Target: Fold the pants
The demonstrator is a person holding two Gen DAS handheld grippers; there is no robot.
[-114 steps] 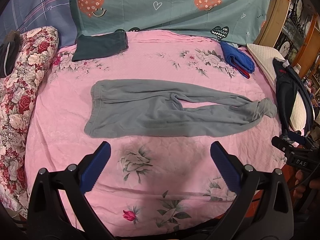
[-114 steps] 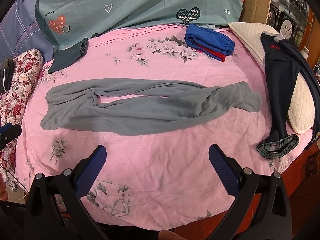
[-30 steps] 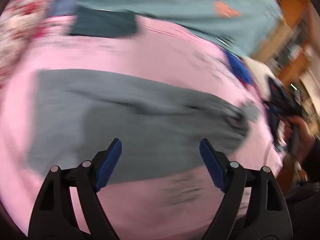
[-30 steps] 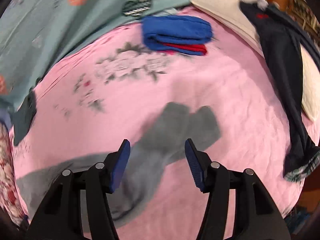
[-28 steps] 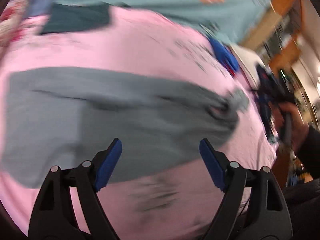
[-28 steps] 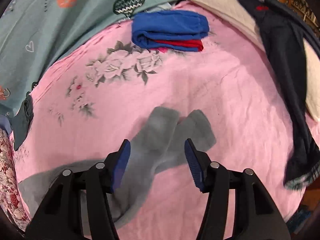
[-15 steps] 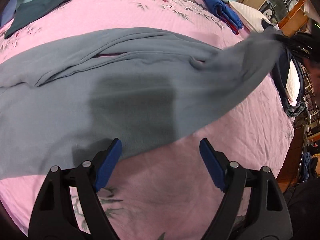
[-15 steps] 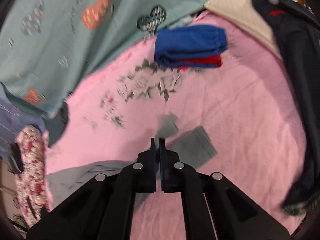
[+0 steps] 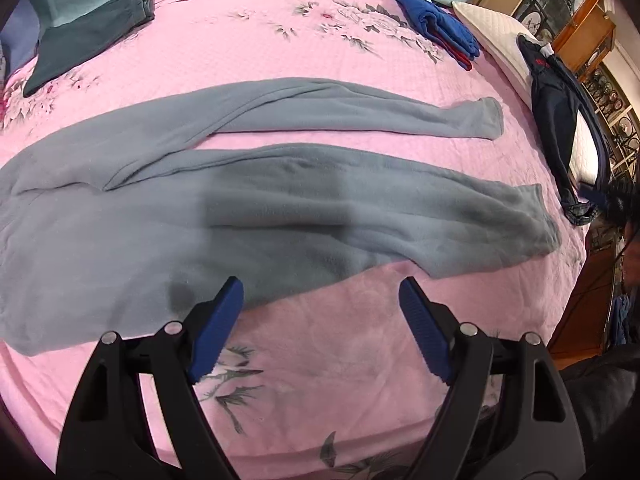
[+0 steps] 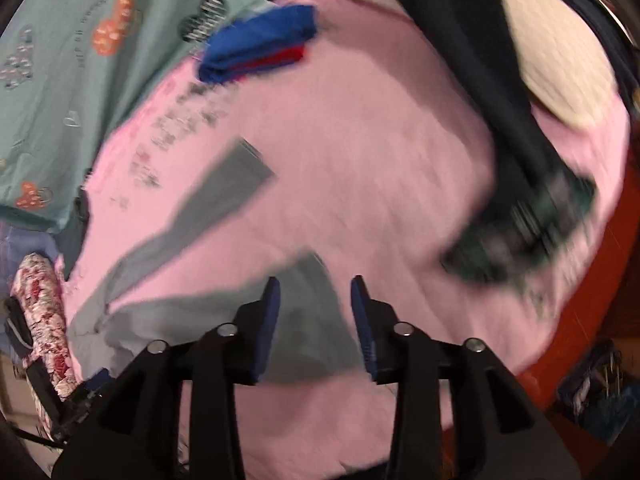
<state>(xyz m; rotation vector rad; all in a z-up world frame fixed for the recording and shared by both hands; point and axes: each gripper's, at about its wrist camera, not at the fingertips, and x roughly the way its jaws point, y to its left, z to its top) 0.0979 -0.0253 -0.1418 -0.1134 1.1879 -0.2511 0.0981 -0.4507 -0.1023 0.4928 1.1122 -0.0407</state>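
The grey pants point(image 9: 280, 208) lie flat across the pink bedspread point(image 9: 320, 344), legs parted. The left gripper point(image 9: 320, 300) hovers with its jaws wide and empty, the pants' near edge just beyond its fingertips. The right gripper point(image 10: 315, 304) is opening above the near leg's cuff, pads clear of the cloth.

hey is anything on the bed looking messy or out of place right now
The grey pants lie flat with legs splayed apart, not yet folded. A dark garment hangs askew off the bed's right edge, draped over a white pillow. The folded blue clothes look tidy.
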